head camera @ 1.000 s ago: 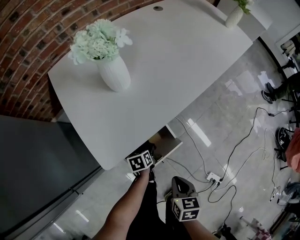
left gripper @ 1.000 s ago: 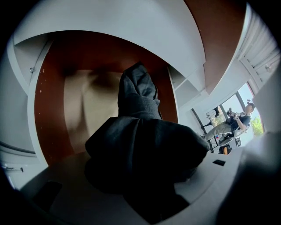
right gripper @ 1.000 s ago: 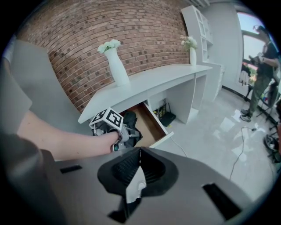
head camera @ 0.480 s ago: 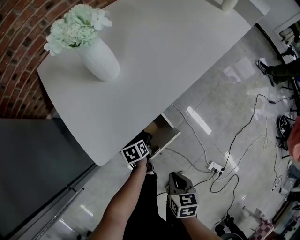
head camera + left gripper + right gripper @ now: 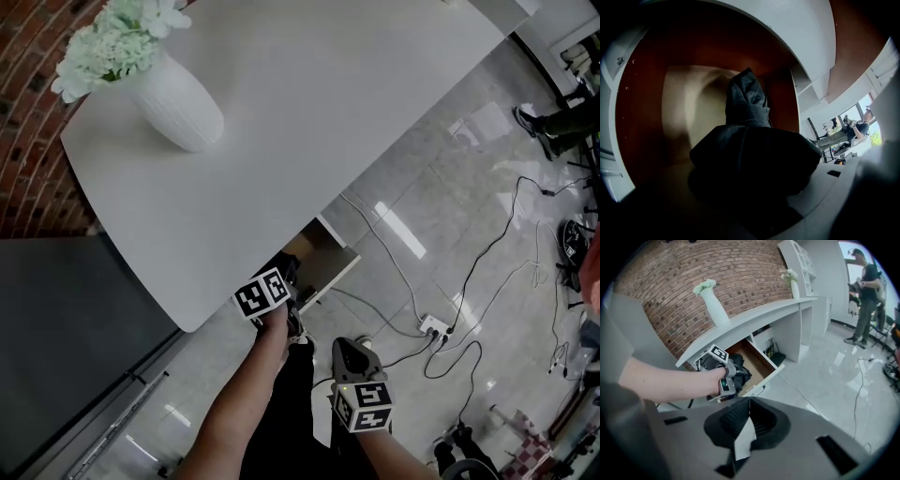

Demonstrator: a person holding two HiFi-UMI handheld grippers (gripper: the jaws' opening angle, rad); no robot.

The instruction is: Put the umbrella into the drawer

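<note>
The dark folded umbrella [image 5: 750,154] fills the left gripper view, its far end reaching into the open wooden drawer [image 5: 689,108] under the white table. In the right gripper view my left gripper [image 5: 723,380] is at the drawer [image 5: 757,359], shut on the umbrella [image 5: 739,370], which lies partly inside. In the head view the left gripper [image 5: 281,286] sits at the drawer's [image 5: 330,267] near corner. My right gripper [image 5: 349,352] hangs over the floor, apart from the drawer. Its ribbed pads meet at the tips [image 5: 749,401] with nothing between them.
A white vase of pale flowers [image 5: 173,103] stands on the white table [image 5: 309,122] against a brick wall [image 5: 28,112]. Cables and a power strip [image 5: 433,326] lie on the glossy floor. A person [image 5: 865,291] stands at the far right. A dark grey cabinet [image 5: 56,337] stands left of the table.
The head view has shifted, so the vase and table slid up and left in the picture. The left gripper stays at the drawer with the umbrella. The right gripper hangs in much the same spot.
</note>
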